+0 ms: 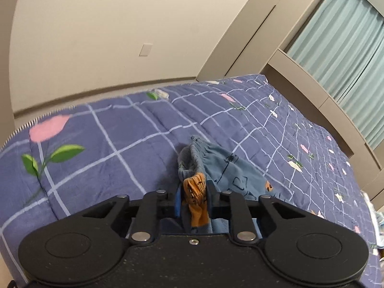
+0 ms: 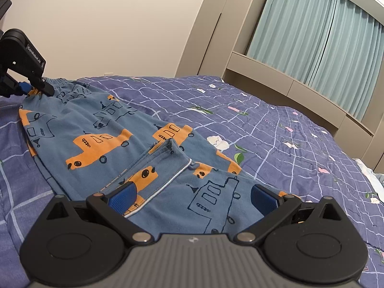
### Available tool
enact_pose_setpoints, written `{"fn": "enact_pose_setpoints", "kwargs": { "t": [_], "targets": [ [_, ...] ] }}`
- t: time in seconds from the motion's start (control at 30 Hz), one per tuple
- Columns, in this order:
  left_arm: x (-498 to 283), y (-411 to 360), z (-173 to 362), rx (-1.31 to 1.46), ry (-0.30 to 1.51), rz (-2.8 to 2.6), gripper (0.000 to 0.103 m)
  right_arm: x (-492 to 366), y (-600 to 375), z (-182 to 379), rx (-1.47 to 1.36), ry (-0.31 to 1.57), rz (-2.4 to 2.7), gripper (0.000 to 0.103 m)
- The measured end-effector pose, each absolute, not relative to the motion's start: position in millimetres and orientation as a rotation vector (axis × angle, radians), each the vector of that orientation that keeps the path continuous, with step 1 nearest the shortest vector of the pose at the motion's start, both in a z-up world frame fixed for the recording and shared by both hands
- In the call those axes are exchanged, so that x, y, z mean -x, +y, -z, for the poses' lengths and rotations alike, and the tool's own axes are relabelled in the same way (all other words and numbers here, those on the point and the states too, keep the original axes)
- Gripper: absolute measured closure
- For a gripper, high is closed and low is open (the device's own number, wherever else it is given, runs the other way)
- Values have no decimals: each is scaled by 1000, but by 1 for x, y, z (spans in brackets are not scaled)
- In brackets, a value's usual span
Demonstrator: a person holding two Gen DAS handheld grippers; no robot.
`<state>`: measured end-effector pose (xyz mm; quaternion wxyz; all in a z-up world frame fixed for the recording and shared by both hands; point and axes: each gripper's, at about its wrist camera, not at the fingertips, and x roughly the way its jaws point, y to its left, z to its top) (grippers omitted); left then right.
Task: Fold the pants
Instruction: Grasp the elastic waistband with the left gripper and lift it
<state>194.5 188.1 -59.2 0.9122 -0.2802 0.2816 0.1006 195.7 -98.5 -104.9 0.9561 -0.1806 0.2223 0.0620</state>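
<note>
The pants are blue with orange car prints and lie stretched across the bed. My left gripper is shut on the pants' waistband, with bunched blue and orange cloth between the pads. In the right wrist view the left gripper shows at the far left, pinching the waistband. My right gripper is open, its blue pads spread wide on either side of the leg end of the pants, where one cuff is folded back.
A purple quilt with a white grid and flower prints covers the bed. A beige headboard shelf and teal curtains stand to the right. A beige wall runs behind.
</note>
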Motion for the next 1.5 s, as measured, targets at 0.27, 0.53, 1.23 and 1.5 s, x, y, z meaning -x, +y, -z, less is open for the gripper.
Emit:
{"fn": "enact_pose_setpoints", "kwargs": {
  "t": [0.27, 0.53, 1.23, 1.5],
  "targets": [
    [-185, 134, 6, 290, 459, -13, 84, -202, -118, 89, 244, 471, -165, 0],
    [-181, 68, -41, 148, 403, 173, 84, -190, -149, 62, 238, 419, -114, 0],
    [-142, -118, 4, -132, 590, 538, 84, -130, -300, 61, 161, 456, 173, 0],
    [-137, -128, 28, -166, 640, 573, 47, -128, -311, 68, 125, 479, 173, 0]
  ]
}}
